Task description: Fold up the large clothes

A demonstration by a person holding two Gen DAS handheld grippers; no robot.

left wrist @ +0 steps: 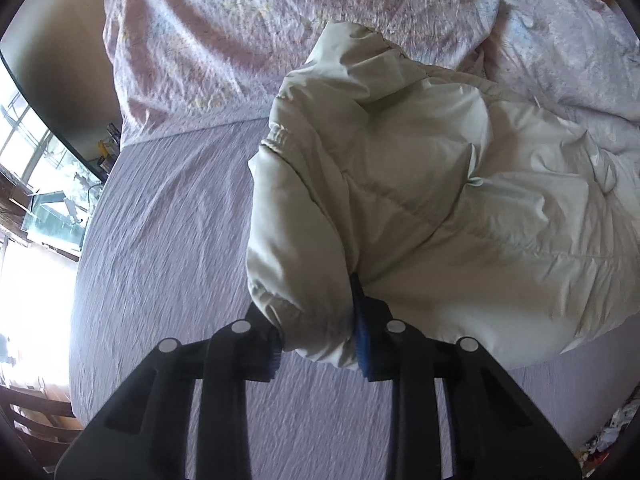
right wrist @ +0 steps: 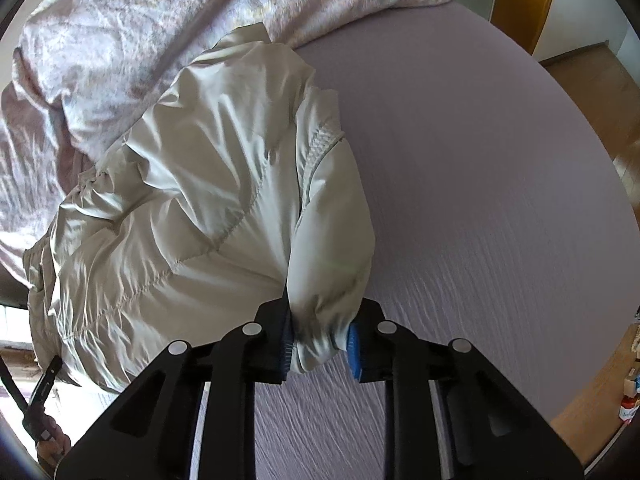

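Gripping both sleeve cuffs of a pale puffer jacket (left wrist: 420, 184): left tongs (left wrist: 318, 340) pinch the elastic cuff of one sleeve (left wrist: 296, 240), right tongs (right wrist: 320, 344) are clamped narrow on the other sleeve (right wrist: 332, 240) at its cuff. Jacket lies spread on the bed (left wrist: 160, 240), hood toward the crumpled floral duvet (left wrist: 224, 40). Fabric looks smooth, shiny, quilted, padded. Likely light, soft, slippery and springy, so folds may puff back. Cuffs and hem seams seem the best holds; gathered elastic gives grip. Bed sheet is lilac, ribbed, matte.
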